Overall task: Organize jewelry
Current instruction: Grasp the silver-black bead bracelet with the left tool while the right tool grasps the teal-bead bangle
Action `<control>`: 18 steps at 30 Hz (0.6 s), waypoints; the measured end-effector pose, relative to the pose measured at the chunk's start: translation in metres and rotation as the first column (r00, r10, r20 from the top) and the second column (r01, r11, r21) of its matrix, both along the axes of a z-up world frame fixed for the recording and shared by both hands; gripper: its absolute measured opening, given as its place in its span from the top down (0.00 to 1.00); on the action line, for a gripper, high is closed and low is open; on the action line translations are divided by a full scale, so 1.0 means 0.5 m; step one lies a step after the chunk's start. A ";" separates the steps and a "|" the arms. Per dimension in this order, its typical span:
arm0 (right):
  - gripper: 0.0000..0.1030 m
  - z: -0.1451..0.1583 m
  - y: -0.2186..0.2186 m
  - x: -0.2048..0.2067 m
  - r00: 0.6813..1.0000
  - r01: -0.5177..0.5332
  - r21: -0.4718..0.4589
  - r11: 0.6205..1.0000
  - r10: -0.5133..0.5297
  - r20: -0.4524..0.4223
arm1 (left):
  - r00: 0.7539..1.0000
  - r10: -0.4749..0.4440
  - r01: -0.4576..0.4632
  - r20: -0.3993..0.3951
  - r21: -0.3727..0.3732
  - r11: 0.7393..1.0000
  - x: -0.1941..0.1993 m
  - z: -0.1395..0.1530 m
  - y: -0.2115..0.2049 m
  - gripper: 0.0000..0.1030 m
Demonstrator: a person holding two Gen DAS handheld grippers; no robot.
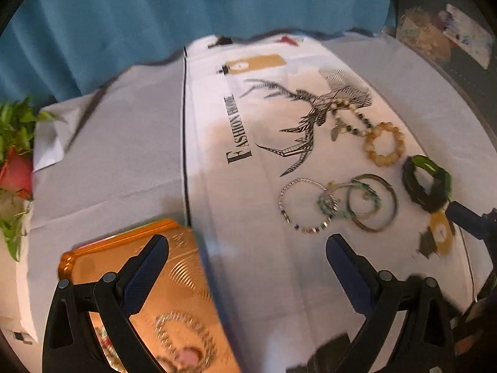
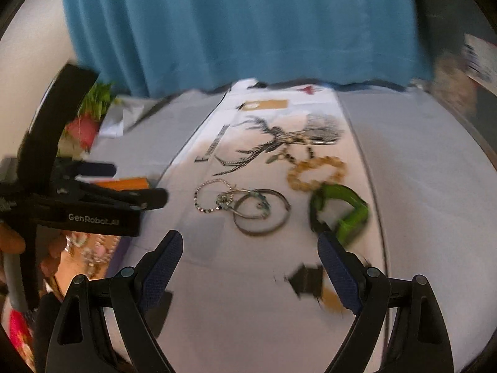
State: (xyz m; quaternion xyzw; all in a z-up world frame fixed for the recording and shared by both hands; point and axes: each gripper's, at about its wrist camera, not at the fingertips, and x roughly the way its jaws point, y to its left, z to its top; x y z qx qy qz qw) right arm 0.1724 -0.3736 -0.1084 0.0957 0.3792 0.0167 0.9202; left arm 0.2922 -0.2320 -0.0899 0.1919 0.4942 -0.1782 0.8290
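Where bracelets (image 1: 385,143) lie, printed cloth (image 1: 236,217).

An amber beaded bracelet (image 1: 385,143) lies flat beside a green bangle (image 1: 427,183). Near them, silver bangles (image 1: 371,202) overlap a thin beaded bracelet (image 1: 306,205).

Right claw (image 2: 250,272) spread wide above white cloth (image 2: 236,310), green bracelet (image 2: 341,209) by its right finger.

A home: clothed table (image 1: 124,161), blue curtain (image 1: 186,6), potted plant (image 1: 14,130).
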 end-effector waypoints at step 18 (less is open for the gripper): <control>0.67 -0.075 0.038 0.131 0.962 -0.267 -0.164 0.950 0.253 -0.101 | 0.976 -0.012 0.001 -0.219 -0.050 0.999 0.123 -0.091 -0.042 0.23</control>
